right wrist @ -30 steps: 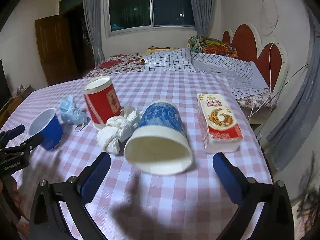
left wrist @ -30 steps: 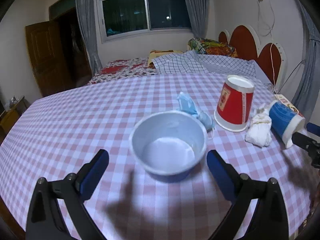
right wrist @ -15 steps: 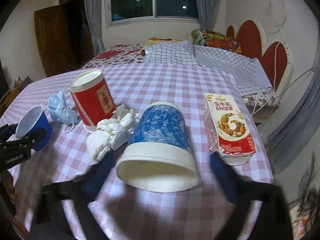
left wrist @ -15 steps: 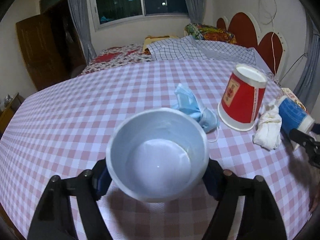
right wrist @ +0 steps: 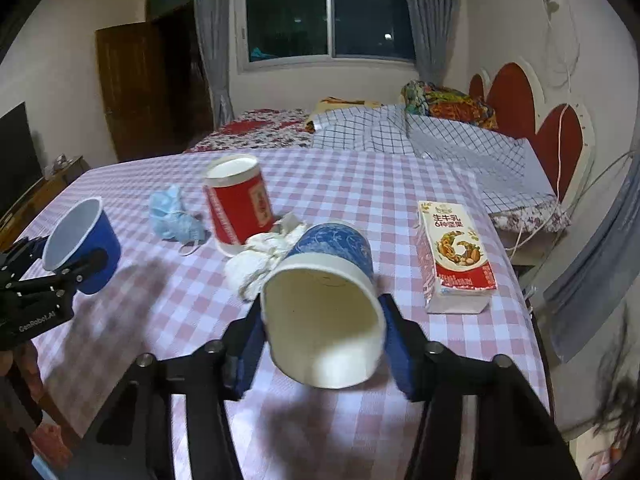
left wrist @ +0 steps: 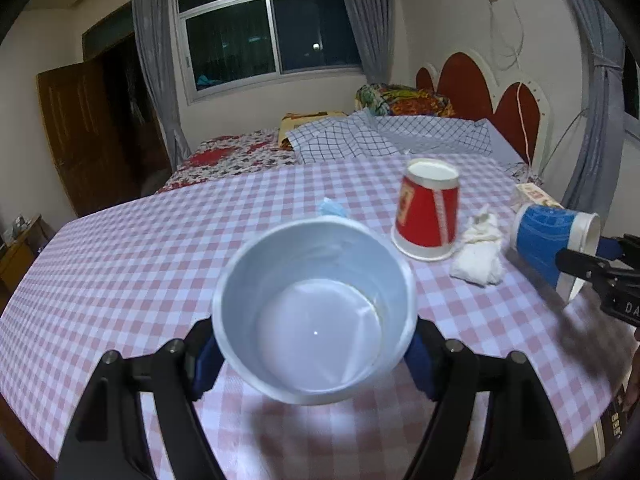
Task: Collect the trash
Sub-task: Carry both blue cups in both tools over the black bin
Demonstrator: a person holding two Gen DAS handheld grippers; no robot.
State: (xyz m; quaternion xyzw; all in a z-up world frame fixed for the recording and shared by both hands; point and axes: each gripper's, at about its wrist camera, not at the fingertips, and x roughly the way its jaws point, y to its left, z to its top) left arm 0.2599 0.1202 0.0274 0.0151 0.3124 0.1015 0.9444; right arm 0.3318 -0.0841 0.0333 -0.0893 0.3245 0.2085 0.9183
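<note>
My left gripper (left wrist: 314, 354) pinches the blue cup (left wrist: 314, 312) — right gripper (right wrist: 322, 338) closing on the patterned cup (right wrist: 324, 308), both near the red cup (right wrist: 240, 204).

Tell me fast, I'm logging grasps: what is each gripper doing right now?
Left gripper: shut on the plain blue cup.
Right gripper: jaws closing on the patterned blue cup, pads already against it.

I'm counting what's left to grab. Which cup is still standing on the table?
The red cup, upside down beside the tissue. The two blue cups are held in the grippers.
</note>
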